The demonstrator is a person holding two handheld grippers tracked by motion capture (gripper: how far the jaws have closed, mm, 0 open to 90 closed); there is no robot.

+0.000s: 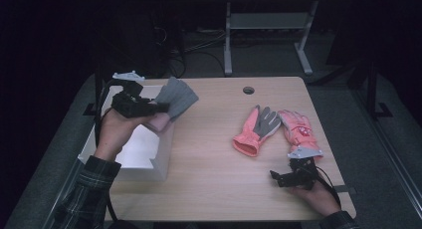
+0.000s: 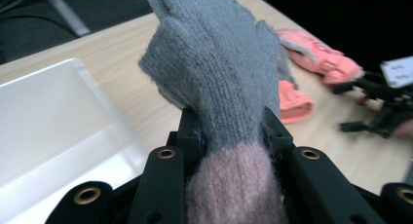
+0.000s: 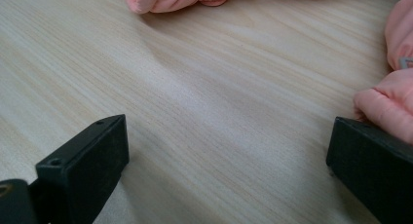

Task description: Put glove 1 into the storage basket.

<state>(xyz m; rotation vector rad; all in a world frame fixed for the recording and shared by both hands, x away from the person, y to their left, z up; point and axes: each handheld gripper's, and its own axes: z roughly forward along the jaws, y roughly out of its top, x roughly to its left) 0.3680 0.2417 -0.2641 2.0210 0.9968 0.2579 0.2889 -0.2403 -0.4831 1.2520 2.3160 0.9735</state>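
My left gripper is shut on a grey knitted glove with a pink cuff, held in the air over the right edge of a white box. In the left gripper view the grey glove stands up between the two black jaws, its pink cuff low between them. Two pink gloves lie side by side on the right half of the wooden table. My right gripper rests on the table just in front of them, open, with bare wood between its jaws. A pink glove touches its right jaw.
The white box sits at the table's left edge, open at the top. A round cable hole is near the far edge. Beyond the table stand metal legs of another desk and floor cables.
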